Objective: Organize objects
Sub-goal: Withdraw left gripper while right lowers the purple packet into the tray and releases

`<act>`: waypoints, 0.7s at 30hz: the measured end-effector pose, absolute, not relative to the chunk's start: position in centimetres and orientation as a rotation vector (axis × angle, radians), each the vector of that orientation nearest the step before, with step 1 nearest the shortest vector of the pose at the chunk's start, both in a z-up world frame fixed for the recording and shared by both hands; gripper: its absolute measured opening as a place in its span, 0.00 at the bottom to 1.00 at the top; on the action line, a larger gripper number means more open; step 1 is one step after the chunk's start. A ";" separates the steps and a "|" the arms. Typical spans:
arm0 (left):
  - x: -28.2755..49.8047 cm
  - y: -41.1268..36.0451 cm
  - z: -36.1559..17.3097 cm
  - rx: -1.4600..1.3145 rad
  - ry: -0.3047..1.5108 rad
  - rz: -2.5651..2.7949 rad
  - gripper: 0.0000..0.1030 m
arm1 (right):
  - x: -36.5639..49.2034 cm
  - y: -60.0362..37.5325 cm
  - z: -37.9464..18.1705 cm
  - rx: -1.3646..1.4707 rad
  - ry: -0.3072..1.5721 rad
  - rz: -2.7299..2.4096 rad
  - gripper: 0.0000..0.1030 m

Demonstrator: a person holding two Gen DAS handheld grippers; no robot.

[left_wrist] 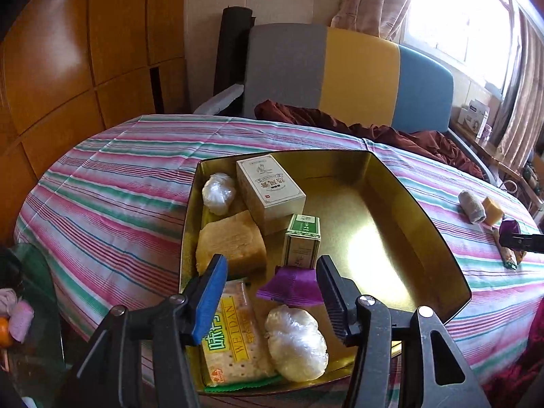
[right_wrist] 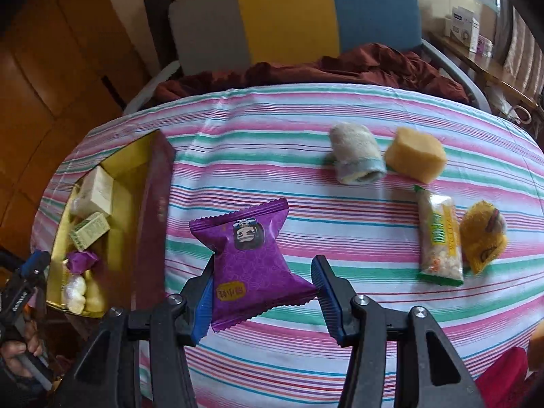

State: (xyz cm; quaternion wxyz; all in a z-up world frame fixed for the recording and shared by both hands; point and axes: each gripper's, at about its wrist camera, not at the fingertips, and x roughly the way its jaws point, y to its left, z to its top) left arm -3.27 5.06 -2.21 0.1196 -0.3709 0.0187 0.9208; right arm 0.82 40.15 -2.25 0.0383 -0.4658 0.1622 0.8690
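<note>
Purple snack packet (right_wrist: 253,265) lies on the striped cloth (right_wrist: 306,176) of the bench, between the spread jaws of the right gripper (right_wrist: 263,292); the left finger seems to touch its edge, the right finger stands clear, so nothing is clamped. To its left sits the gold-lined tin (right_wrist: 119,170) with dark red outer walls. Beyond the packet lie a rolled grey cloth (right_wrist: 357,158) and, just beside it, a yellow sponge block (right_wrist: 416,158); nearer, a cracker pack (right_wrist: 440,238) touches a yellow knitted thing (right_wrist: 482,238). The left gripper (left_wrist: 272,292) hovers over the tin's near end, its jaws released and gripping nothing. Inside the tin lie a cream box (left_wrist: 270,192), a small green box (left_wrist: 302,241), a sponge (left_wrist: 231,243), a purple wrapper (left_wrist: 292,285), a WEIDAN cracker pack (left_wrist: 234,336) and two plastic-wrapped bundles (left_wrist: 295,340)
</note>
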 end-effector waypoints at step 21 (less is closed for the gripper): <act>-3.9 0.4 -2.9 -1.134 -0.060 2.757 0.66 | -7.8 18.4 -8.4 -1.879 0.155 2.859 0.54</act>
